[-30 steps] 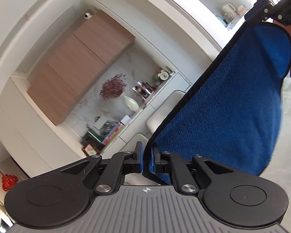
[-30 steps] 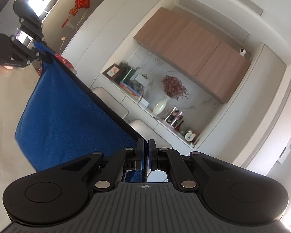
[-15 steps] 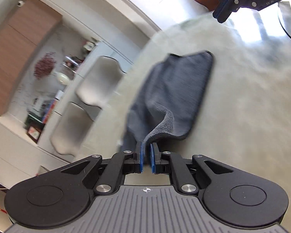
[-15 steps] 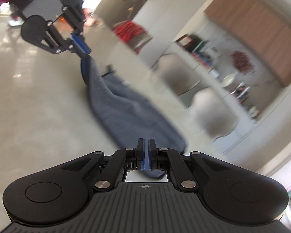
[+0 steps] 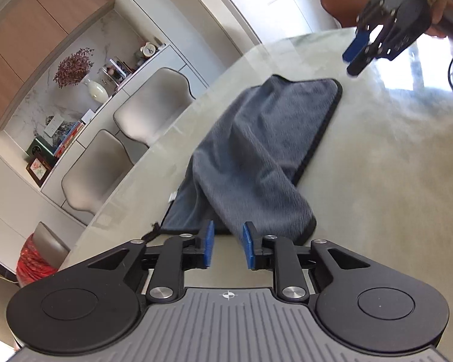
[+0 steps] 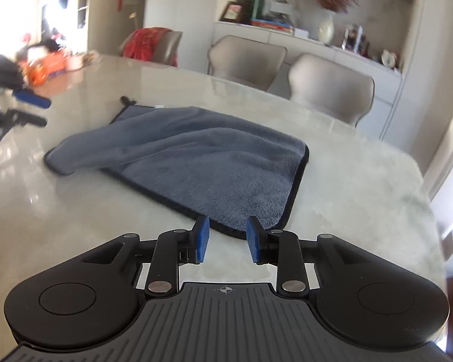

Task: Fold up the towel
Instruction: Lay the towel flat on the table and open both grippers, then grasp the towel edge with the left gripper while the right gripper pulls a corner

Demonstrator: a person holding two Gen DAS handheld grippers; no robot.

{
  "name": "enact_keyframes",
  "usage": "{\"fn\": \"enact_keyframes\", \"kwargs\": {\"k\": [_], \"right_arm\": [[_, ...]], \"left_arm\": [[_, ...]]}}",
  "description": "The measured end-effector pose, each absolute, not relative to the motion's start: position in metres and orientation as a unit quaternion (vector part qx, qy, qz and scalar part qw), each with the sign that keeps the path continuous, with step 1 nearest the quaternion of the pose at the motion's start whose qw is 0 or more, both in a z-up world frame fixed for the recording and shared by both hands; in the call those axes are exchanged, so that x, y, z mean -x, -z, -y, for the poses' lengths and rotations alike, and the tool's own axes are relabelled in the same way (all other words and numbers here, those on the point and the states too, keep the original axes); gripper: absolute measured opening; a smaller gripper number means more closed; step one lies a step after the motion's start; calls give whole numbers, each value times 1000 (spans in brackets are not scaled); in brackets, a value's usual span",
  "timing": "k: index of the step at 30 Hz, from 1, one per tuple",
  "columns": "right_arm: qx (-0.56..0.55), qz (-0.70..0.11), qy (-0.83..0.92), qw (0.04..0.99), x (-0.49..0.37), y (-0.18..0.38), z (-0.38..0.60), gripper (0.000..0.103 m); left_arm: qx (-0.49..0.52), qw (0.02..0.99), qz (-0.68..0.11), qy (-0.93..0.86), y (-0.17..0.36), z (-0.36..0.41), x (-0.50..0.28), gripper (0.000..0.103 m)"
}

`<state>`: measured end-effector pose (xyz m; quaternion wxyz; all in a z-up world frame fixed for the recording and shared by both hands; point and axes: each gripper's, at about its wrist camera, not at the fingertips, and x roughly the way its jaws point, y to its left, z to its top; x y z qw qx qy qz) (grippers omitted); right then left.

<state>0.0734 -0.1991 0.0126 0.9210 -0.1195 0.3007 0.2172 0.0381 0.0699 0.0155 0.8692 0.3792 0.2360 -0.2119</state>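
Note:
A grey-blue towel (image 5: 256, 150) with a dark hem lies rumpled on the pale stone table (image 5: 377, 196), one part folded over itself. It also shows in the right wrist view (image 6: 202, 163). My left gripper (image 5: 226, 247) is open and empty, just short of the towel's near end. My right gripper (image 6: 228, 239) is open and empty at the towel's near corner. The right gripper also shows at the top right of the left wrist view (image 5: 356, 57), above the table. The left gripper shows blurred at the left edge of the right wrist view (image 6: 30, 108).
Two beige chairs (image 6: 287, 66) stand at the table's far side, and a third chair with a red cloth (image 6: 151, 42) at the left. A shelf with books, a vase and a clock (image 5: 90, 84) runs along the wall.
Both grippers held the towel up by its top corners, lowered it onto the table, then opened and let go. The towel now lies on the table and both grippers have drawn back.

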Motion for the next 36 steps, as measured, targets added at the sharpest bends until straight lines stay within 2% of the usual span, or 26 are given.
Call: {"fn": "enact_keyframes", "kwargs": {"k": [4,6,12,19,20,23,24,25,27,29,36], "right_arm": [[89,-326,-182,923,-99,2,206,36],[76,-334,-170,924,-105,7,210,39],[56,-343,-151,925,-119,18,212,58],[51,-335,-151,929,-126,25,204,58],[53,-330,-156,930,-125,27,203,53],[61,-322,-183,927,-119,27,200,17],[66,-323,-190,925,-117,26,198,12],[69,-322,-192,924,-114,25,198,11],[74,-318,-196,925,-109,22,199,10],[68,-315,-203,925,-96,13,206,10],[72,-312,-201,926,-46,-12,229,10]], "left_arm": [[-346,877,-237,237,-6,-63,-42,37],[-336,876,-242,247,1,-62,-41,46],[-353,866,-247,254,17,-61,-34,48],[-374,854,-255,256,28,-55,-32,50],[-377,852,-256,256,29,-54,-32,50],[-380,850,-260,255,32,-52,-33,49],[-379,850,-262,254,32,-52,-33,48],[-378,849,-267,256,32,-52,-33,47],[-376,845,-277,260,31,-53,-34,29],[-377,841,-284,264,30,-55,-32,21],[-364,839,-299,274,23,-65,-21,15]]}}
